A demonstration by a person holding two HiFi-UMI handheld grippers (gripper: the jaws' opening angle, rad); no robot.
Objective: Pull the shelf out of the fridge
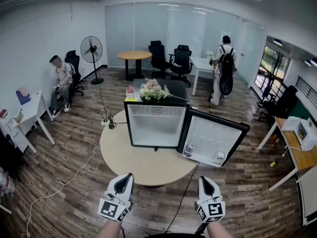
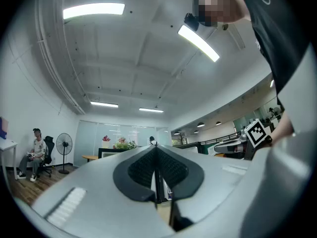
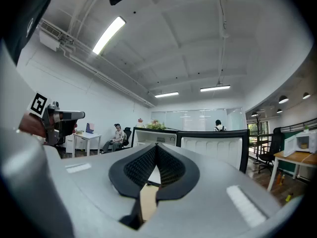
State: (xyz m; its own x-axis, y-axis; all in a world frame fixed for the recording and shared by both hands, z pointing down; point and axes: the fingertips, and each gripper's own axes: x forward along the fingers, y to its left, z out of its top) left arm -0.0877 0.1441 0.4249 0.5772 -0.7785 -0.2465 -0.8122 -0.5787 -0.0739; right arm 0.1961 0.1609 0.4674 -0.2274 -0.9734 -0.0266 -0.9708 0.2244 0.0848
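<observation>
Both grippers hang low on our side of the round table point(image 1: 143, 165). The left gripper point(image 1: 130, 175) has its jaws pressed together on nothing, and so does the right gripper point(image 1: 203, 178). Neither touches anything.

The fridge point(image 1: 128, 128) stands ahead of both grippers, across the near stretch of tabletop, with its open mouth turned toward us. The shelf should be inside that white cavity, but we cannot pick it out from the lining at this range. We judge that its long axis runs side to side across the mouth, so it would slide out straight toward us.

The left gripper lies almost in line with the mouth, a little to its left. The right gripper sits further right, facing the hinge side and the door point(image 1: 215, 138). We therefore take the left one to have the straighter reach.

The door stands swung out to the right of the mouth, with small items in its lower rack. It narrows any approach from the right gripper's side. A dark cable point(image 1: 185, 192) drops from the table edge between the two grippers. Flowers point(image 1: 153, 89) sit on the fridge top, above the line of reach. A seated person point(image 1: 60, 81) far off to the left and a standing one point(image 1: 224, 68) beyond the fridge are well apart from us.
</observation>
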